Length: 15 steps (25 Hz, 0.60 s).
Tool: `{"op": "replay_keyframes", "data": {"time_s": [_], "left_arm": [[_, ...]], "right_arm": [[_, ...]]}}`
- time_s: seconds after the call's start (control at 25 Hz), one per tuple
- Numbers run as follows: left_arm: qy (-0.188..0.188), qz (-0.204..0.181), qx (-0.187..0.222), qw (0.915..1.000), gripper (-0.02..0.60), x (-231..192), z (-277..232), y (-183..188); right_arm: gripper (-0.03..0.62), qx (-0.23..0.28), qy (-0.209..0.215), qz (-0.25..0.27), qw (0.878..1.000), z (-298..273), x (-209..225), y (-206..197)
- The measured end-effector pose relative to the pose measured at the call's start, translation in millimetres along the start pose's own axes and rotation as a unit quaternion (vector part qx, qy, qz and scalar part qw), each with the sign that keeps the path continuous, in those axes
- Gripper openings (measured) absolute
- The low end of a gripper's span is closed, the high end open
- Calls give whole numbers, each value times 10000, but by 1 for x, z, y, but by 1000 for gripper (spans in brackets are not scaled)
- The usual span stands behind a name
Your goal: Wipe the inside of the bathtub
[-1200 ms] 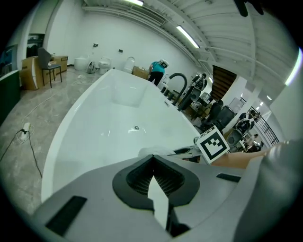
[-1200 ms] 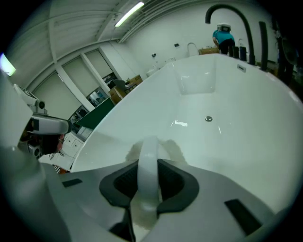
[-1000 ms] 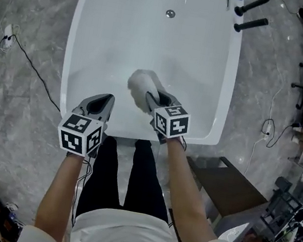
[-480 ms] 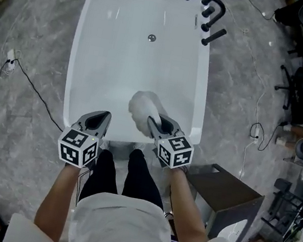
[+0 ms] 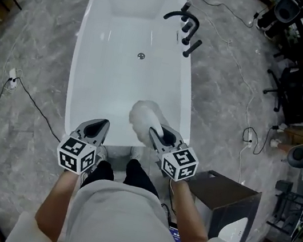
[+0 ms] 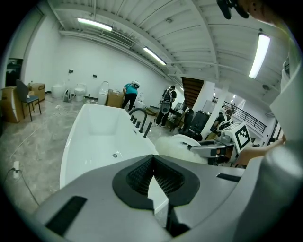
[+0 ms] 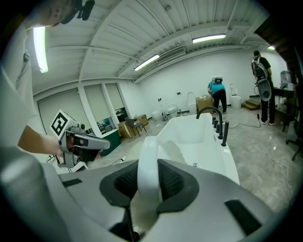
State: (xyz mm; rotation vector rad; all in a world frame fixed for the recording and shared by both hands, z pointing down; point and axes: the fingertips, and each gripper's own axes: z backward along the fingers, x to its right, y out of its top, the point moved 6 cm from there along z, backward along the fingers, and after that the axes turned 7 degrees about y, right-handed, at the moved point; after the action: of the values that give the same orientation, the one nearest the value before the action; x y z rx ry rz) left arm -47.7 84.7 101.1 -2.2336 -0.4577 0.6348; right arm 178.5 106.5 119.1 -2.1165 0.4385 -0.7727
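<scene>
The right gripper (image 7: 147, 165) has its jaws clamped on a narrow white strip of the cloth (image 5: 143, 114), and the fluffy bulk of it bulges out ahead of the jaws. The left gripper (image 6: 154, 158) has its jaws closed tip to tip with nothing between them; it hangs just beside the near left corner of the tub (image 5: 117, 82). The cloth sits over the near right part of the tub, close to the near rim. It looks raised rather than pressed on the wall, though no view settles whether it touches. The first risk appears to be the grip: only a thin band is pinched, so once the wad drags on the glossy wall, friction could pull it out of the jaws and drop it to the bottom. A second risk is a false wipe, where the soft bulk skims the surface without pressure or the hard jaws meet the enamel instead and scuff it. Reach is another concern, since the person stands at the near end and the drain (image 5: 141, 56) and far wall lie well away. Leaning in could bring the idle left gripper against the rim. Further along the right rim, the black faucet (image 5: 184, 20) stands where a long stroke might snag the cloth. On the floor (image 5: 29, 55), a cable (image 5: 38, 104) runs near the person's left side and a dark box (image 5: 215, 201) stands near the right, both possible trip points if the person shifts along the tub.
</scene>
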Motion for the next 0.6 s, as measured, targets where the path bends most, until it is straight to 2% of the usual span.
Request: {"op": "replay_keyframes", "data": {"time_s": [0.28, 0.6], "left_arm": [[51, -102, 354, 9993, 9, 13, 31, 18], [391, -91, 878, 9953, 9, 0, 63, 39]], "right_arm": [[97, 332, 22, 423, 9985, 35, -25, 26], [97, 829, -287, 491, 9949, 71, -29, 49]]}}
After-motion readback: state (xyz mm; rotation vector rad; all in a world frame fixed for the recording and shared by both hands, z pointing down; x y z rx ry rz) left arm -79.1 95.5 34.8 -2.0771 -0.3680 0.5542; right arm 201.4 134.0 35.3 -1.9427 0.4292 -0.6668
